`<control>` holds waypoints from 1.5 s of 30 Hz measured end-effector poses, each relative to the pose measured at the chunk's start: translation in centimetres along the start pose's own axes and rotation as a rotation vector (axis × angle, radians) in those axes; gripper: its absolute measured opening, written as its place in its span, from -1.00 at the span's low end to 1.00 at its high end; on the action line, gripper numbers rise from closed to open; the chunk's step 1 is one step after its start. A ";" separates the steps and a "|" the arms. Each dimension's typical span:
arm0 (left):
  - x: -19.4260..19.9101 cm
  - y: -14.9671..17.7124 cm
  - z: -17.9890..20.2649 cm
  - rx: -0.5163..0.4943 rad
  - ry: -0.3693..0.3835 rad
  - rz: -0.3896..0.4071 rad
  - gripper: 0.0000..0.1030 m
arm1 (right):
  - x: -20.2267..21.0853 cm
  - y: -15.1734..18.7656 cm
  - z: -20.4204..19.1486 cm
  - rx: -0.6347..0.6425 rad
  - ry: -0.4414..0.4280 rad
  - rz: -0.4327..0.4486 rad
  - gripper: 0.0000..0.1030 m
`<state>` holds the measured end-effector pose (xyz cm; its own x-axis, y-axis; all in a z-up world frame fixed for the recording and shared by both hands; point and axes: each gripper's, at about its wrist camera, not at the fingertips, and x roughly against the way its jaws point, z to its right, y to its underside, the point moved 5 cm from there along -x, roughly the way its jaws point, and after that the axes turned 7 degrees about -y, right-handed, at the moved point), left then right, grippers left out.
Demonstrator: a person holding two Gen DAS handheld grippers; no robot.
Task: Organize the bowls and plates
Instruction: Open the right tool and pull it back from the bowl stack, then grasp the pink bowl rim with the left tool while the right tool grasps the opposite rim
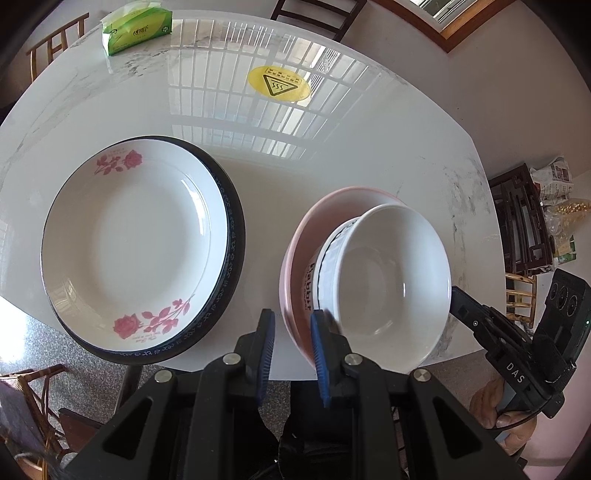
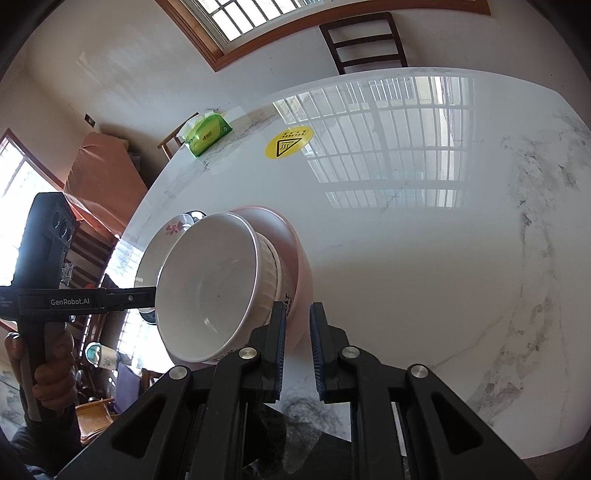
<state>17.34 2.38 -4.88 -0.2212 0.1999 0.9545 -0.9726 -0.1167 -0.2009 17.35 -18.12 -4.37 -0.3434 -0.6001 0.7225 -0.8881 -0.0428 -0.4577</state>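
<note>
Plates were stacked at the near edge of the table point(image 1: 332, 155): a rose-patterned plate point(image 1: 140, 240) was seen lying on a dark-rimmed plate point(image 1: 232, 236). Just beside them, by the same edge, a pink bowl point(image 1: 299, 236) was found with a white bowl point(image 1: 388, 280) tilted inside it. The left tool point(image 1: 293, 317) was set narrowly around the pink bowl's rim; whether its pads pressed could not be told. The right tool point(image 2: 297, 314) was closed on the pink bowl's opposite wall. A green tissue pack point(image 1: 136, 31) was placed at the far edge, and a yellow sticker point(image 1: 279, 84) near it.
</note>
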 end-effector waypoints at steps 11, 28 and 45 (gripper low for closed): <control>-1.9 -0.1 0.5 0.007 -0.022 -0.023 -0.60 | -1.5 -0.5 0.4 -0.058 -0.034 -0.061 -0.71; -3.2 -0.2 0.7 0.055 -0.061 -0.012 -0.60 | -4.0 -2.1 1.3 -0.004 0.109 -0.154 -0.37; -2.1 1.0 1.4 -0.039 -0.263 0.176 -0.24 | -4.1 -2.6 2.0 0.047 0.133 -0.130 -0.03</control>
<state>16.91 0.51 -6.81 -0.3654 -0.0792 0.9275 -0.9242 -0.0883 -0.3716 21.68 -17.09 -7.17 -0.2664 -0.4766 0.8378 -0.9135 -0.1526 -0.3772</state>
